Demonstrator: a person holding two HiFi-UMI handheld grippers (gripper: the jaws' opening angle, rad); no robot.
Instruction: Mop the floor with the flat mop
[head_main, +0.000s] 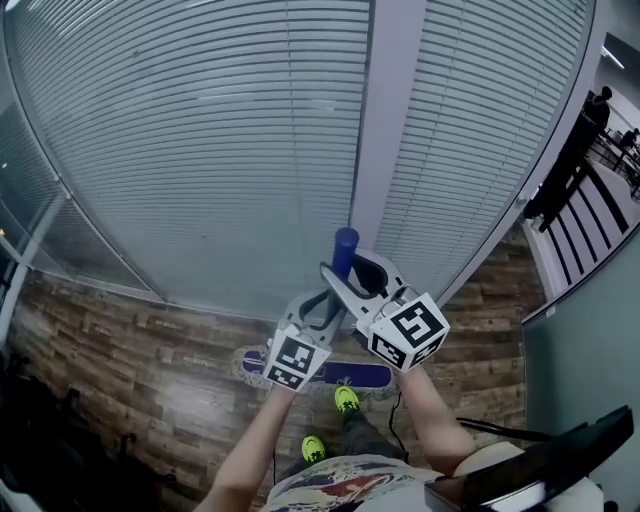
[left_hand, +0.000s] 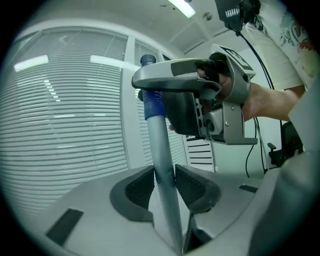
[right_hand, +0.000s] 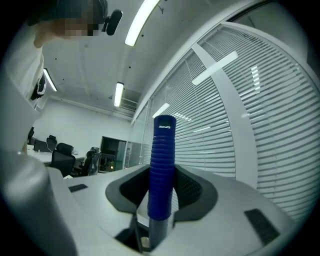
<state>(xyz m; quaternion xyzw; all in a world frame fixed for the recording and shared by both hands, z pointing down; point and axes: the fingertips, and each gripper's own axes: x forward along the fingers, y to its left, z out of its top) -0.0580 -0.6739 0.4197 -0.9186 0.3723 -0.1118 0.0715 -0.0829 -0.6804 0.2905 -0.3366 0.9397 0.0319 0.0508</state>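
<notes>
The flat mop's purple head (head_main: 368, 376) lies on the wood floor just ahead of my feet. Its grey pole (left_hand: 163, 165) rises toward me and ends in a ribbed blue grip (right_hand: 162, 165), whose top also shows in the head view (head_main: 345, 250). My left gripper (left_hand: 165, 182) is shut on the grey pole below the grip. My right gripper (right_hand: 162, 192) is shut on the blue grip higher up, and it shows above the left one in the left gripper view (left_hand: 200, 110). In the head view both grippers sit close together, left (head_main: 318, 308) and right (head_main: 347, 282).
A wall of closed window blinds (head_main: 220, 140) with a grey pillar (head_main: 385, 120) stands right behind the mop head. Yellow-green shoes (head_main: 345, 398) stand on the planks. A black slatted frame (head_main: 580, 215) is at the right, a dark desk edge (head_main: 540, 470) at bottom right, and dark objects (head_main: 40, 440) at bottom left.
</notes>
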